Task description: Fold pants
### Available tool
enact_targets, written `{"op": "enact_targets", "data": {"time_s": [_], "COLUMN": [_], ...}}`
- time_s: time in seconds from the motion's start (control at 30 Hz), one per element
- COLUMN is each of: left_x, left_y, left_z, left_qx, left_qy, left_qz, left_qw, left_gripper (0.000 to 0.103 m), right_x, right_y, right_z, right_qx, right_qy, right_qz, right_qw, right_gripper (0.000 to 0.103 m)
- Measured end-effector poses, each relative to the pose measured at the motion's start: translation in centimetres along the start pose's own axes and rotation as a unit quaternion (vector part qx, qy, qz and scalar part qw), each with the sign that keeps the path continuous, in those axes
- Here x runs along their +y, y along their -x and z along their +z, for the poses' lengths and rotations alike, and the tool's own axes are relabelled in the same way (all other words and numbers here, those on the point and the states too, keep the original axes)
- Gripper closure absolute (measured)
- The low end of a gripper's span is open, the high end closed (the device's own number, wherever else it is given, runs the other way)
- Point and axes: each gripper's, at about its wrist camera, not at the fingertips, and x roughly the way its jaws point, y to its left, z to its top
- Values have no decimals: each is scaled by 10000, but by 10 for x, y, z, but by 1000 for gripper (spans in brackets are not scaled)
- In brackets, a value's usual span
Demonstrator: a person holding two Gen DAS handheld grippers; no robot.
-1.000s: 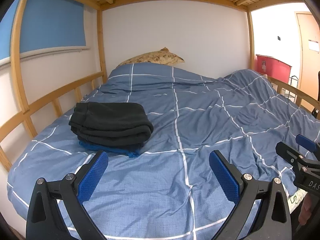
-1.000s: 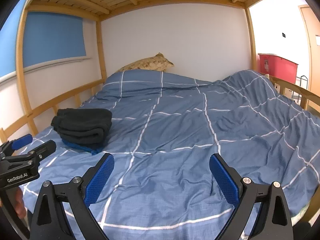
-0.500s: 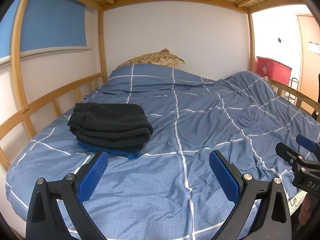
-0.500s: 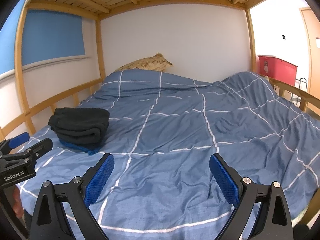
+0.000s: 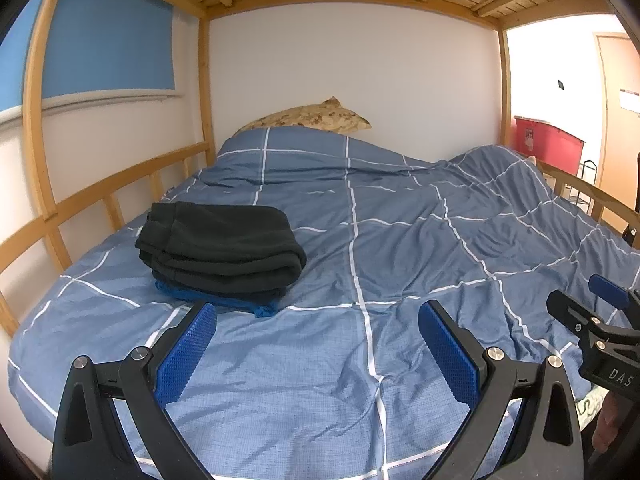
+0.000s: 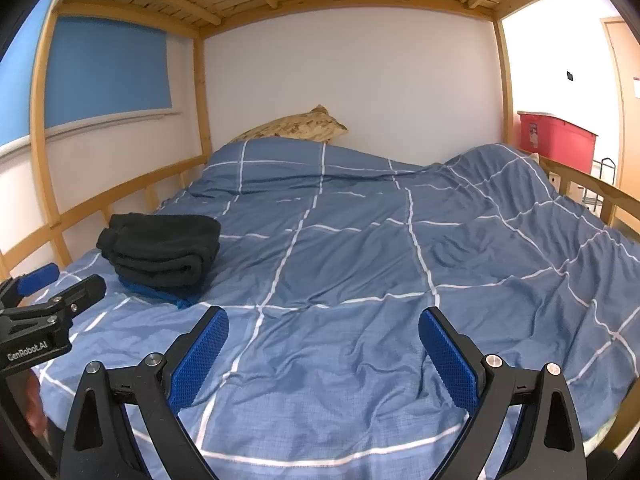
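black pants folded, stacked on a blue garment, left side of bed | left gripper and right gripper jaws wide, empty | pants look soft, thick, floppy: grip at a folded edge

Both views are evenly and softly lit; the doorway at right is overexposed. Straight lines are bowed by fisheye distortion, corners darkly vignetted. Focus is sharp.
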Motion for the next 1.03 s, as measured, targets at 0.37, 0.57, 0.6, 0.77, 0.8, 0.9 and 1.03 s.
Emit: {"op": "enact_targets", "data": {"time_s": [0.37, 0.57, 0.6, 0.77, 0.8, 0.9, 1.03], "left_x": [3, 4, 3, 3, 3, 3, 3], "left_y": [0, -1, -1, -2, -2, -3, -3], "left_z": [0, 1, 0, -2, -1, -1, -2], "left_qx": [15, 7, 14, 56, 59, 57, 42], "left_qy": [-22, 31, 22, 47, 52, 47, 69], "left_qz": [62, 48, 57, 56, 59, 64, 89], "left_qw": [10000, 10000, 10000, 10000, 10000, 10000, 9999], "left_gripper": [0, 0, 0, 0, 0, 0, 0], "right_x": [-2, -2, -2, -1, -1, -1, -1], "right_y": [-4, -5, -5, -5, -5, -5, -6], "right_z": [-1, -2, -2, -2, -2, -2, -2], "right_qx": [40, 54, 53, 64, 69, 77, 76], "right_qy": [-34, -16, -17, -9, -8, 2, 4], "right_qz": [-8, -2, -5, -3, 2, 7, 6], "right_qw": [10000, 10000, 10000, 10000, 10000, 10000, 10000], "right_gripper": [6, 6, 6, 6, 6, 6, 6]}}
